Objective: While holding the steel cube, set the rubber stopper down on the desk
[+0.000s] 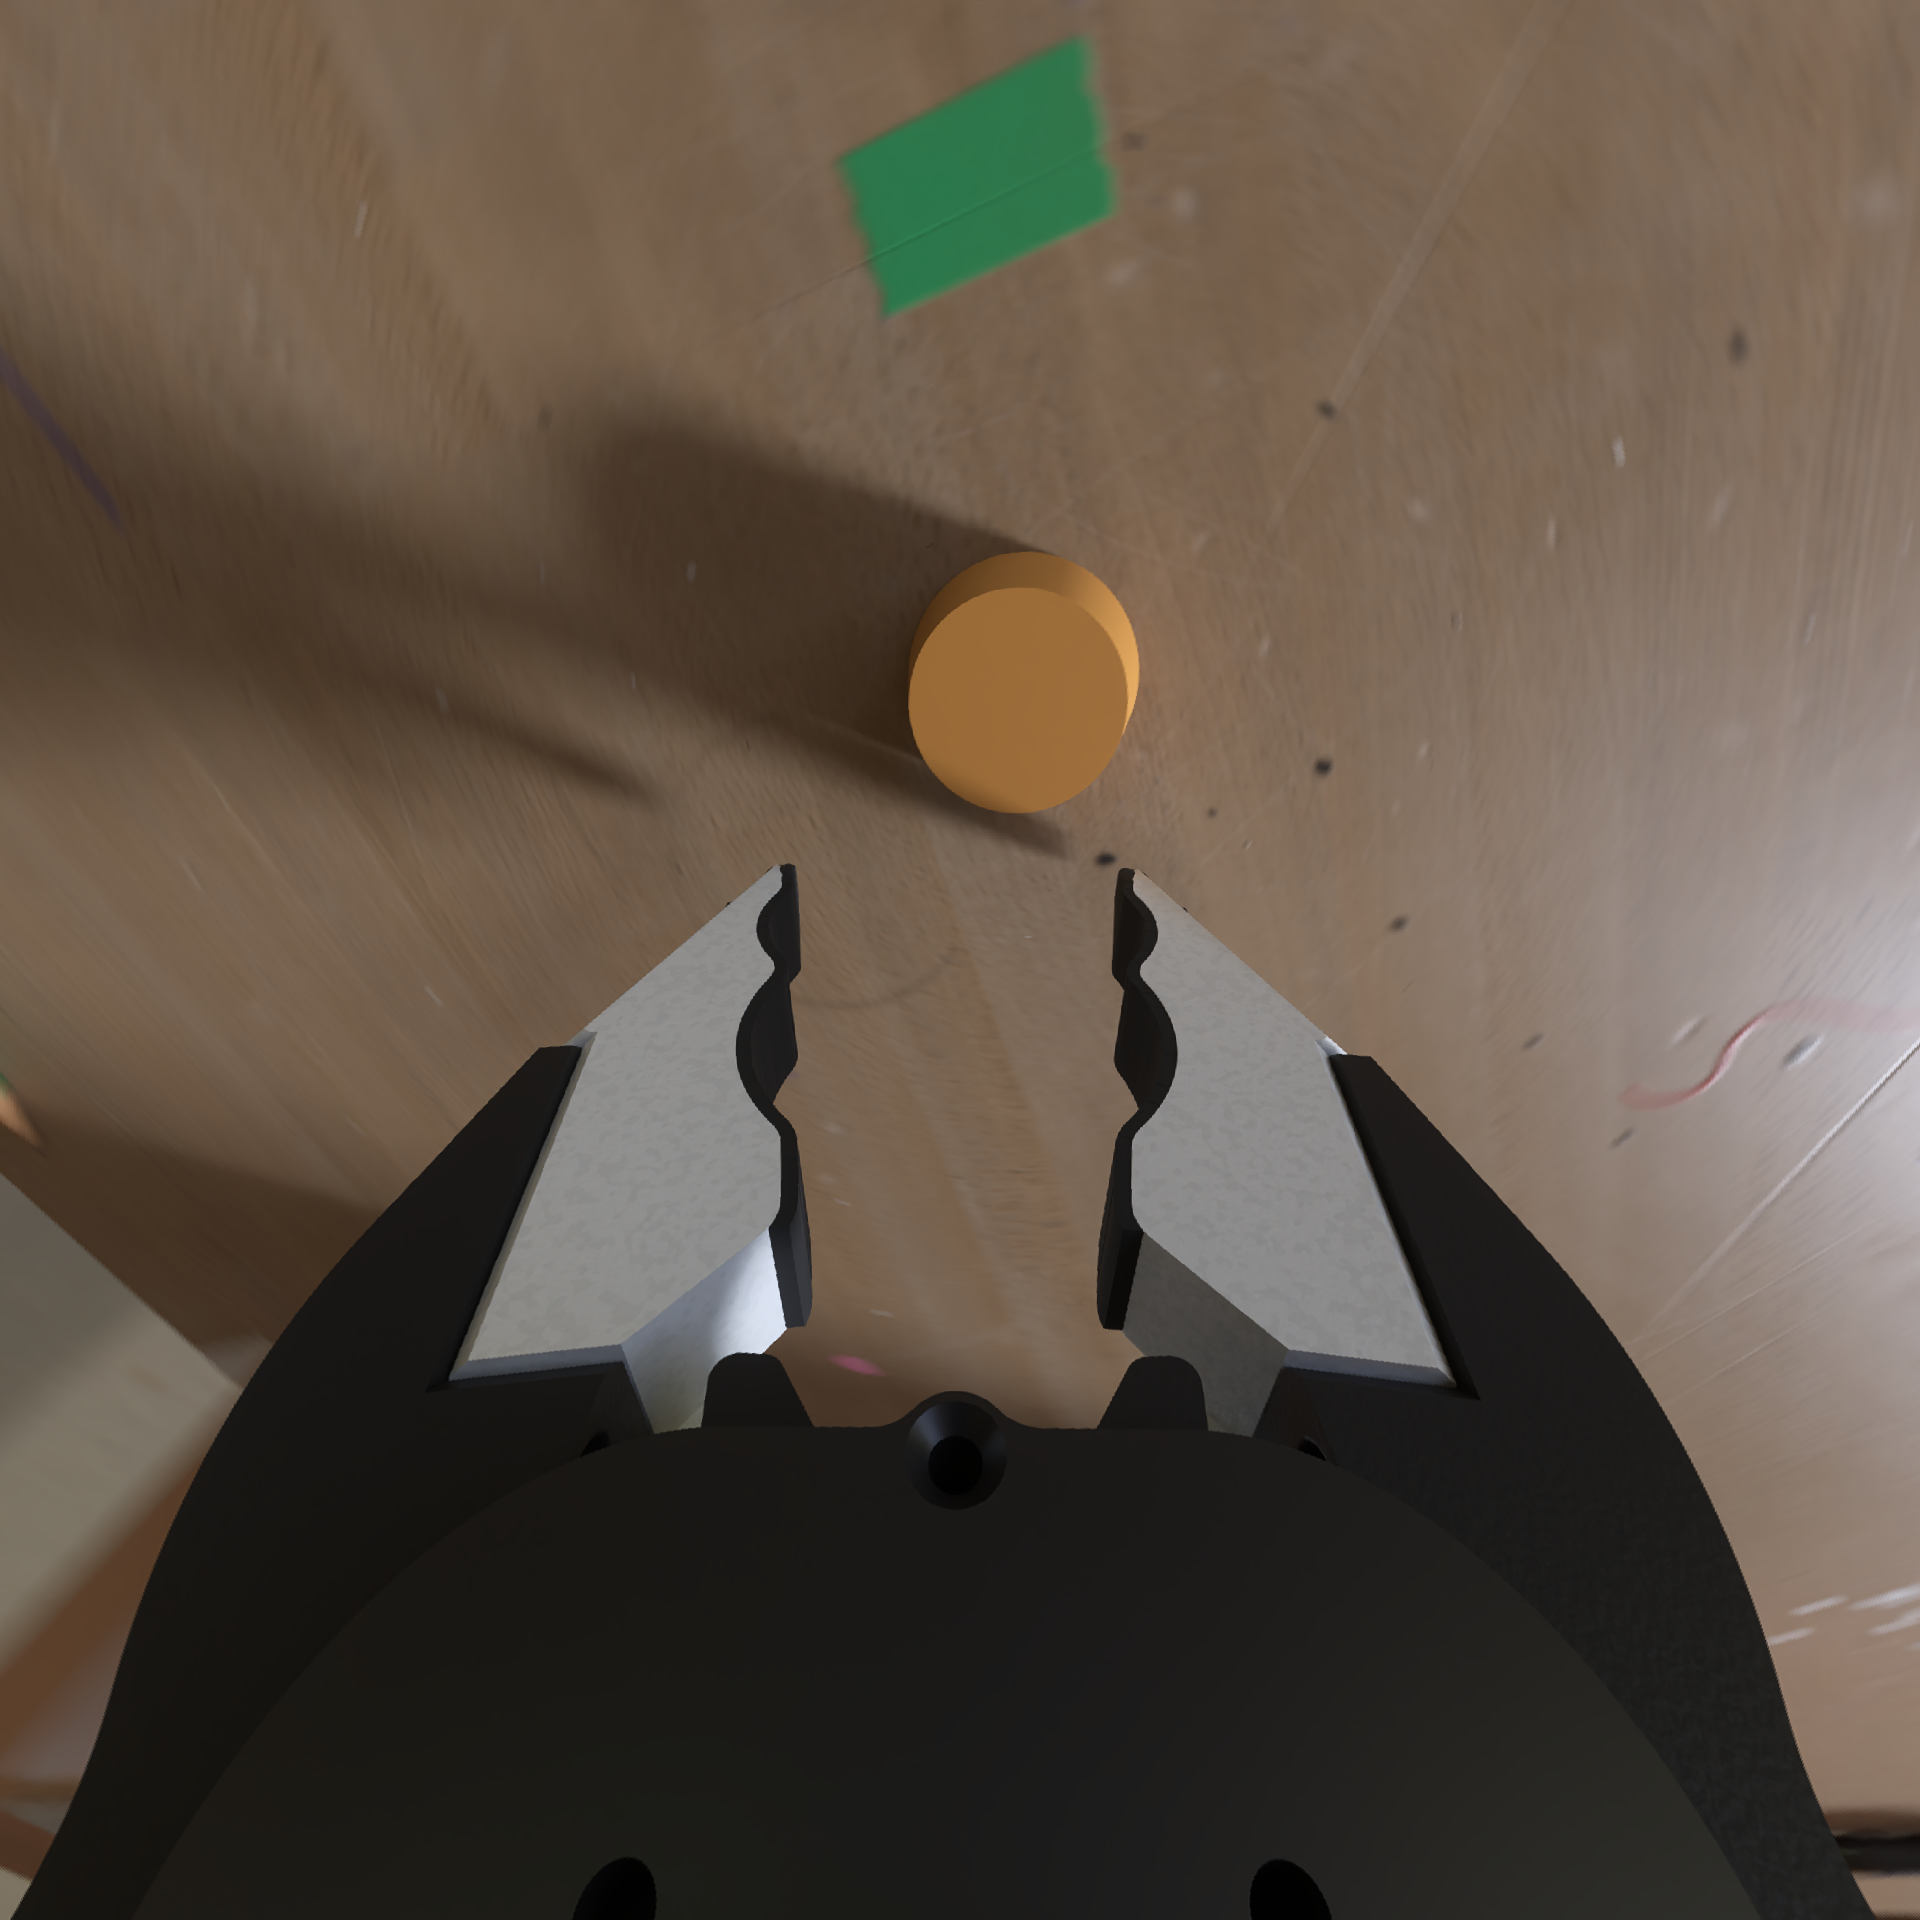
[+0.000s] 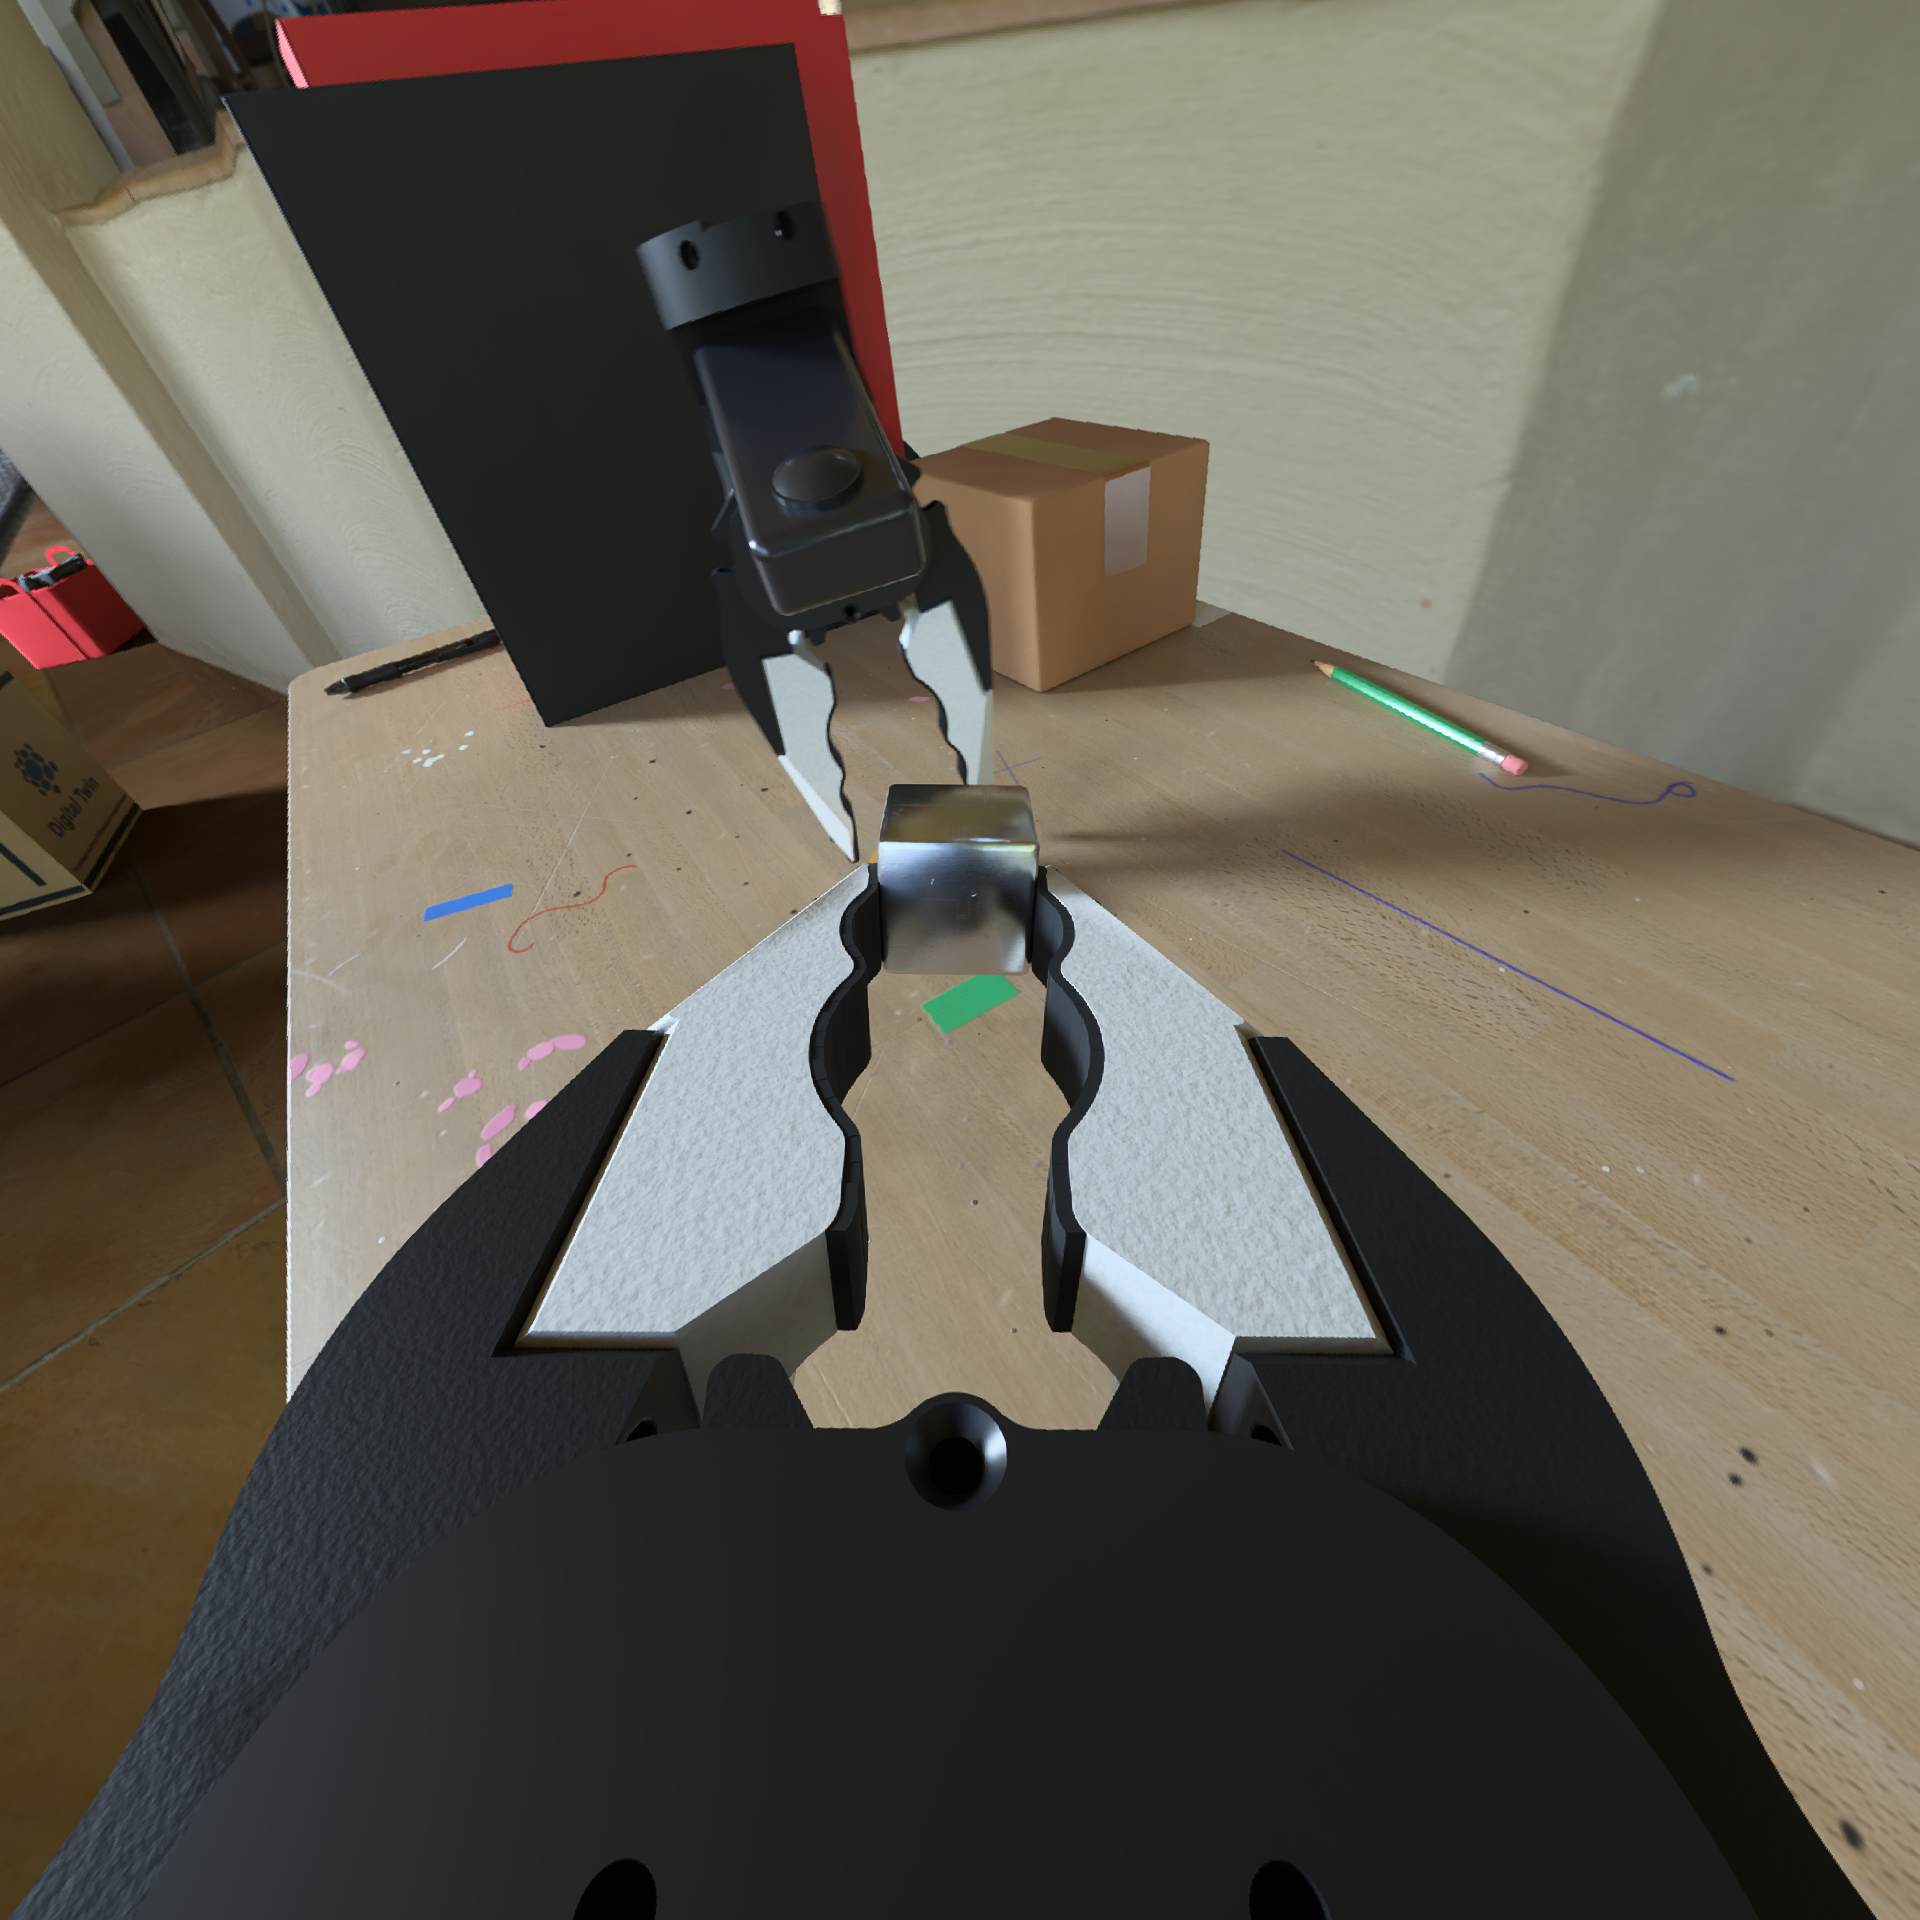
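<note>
The left gripper (image 1: pixel 956 883) points down at the wooden bench (image 1: pixel 1507 644), its fingers (image 1: pixel 665 1122) spread apart with nothing between them. Just ahead of its fingertips the orange rubber stopper (image 1: pixel 1023 691) sits on the bench on its own, flat round face up, clear of both fingers and casting a shadow to its left. Farther ahead on the wood lies a green patch of tape (image 1: pixel 977 177). The right gripper (image 2: pixel 954 894) is held above the bench (image 2: pixel 1455 1091) with its fingers (image 2: pixel 727 1122) pinching the steel cube (image 2: pixel 956 883) at their tips, the cube lifted off the surface and the green tape (image 2: pixel 968 1004) showing on the wood below it. In the right wrist view the left gripper (image 2: pixel 902 805) hangs beyond the cube, tips down and parted; the stopper is hidden there behind the cube. Behind it a black board (image 2: pixel 520 395) leans in front of a red board (image 2: pixel 561 36), with a cardboard box (image 2: pixel 1070 551) to their right. A green pencil (image 2: pixel 1418 717) lies near the far right edge and a black pen (image 2: pixel 410 662) at the far left
</note>
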